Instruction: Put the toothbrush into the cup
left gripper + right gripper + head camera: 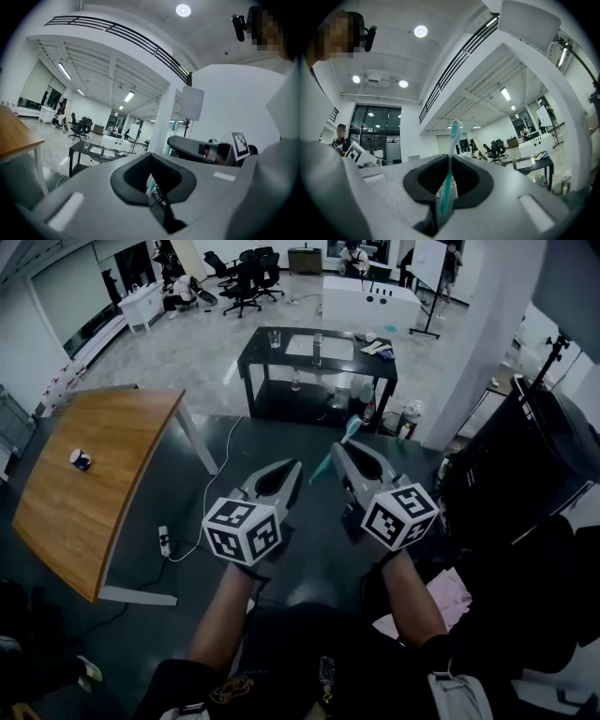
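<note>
Gripping the toothbrush point(453, 136), the right claw point(450, 161) must reach far left to the cup point(81, 459) on the counter point(122, 427); the left claw point(151, 165) is closed, empty.

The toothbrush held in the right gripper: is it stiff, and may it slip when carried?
The toothbrush is thin and stands straight above the right gripper, so it is probably stiff and light. Clamped only along a narrow line, its smooth handle might pivot or slip.

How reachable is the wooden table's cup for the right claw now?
Probably not yet: the cup sits far left on the wooden table, well away from the right claw, shut on the toothbrush.
</note>
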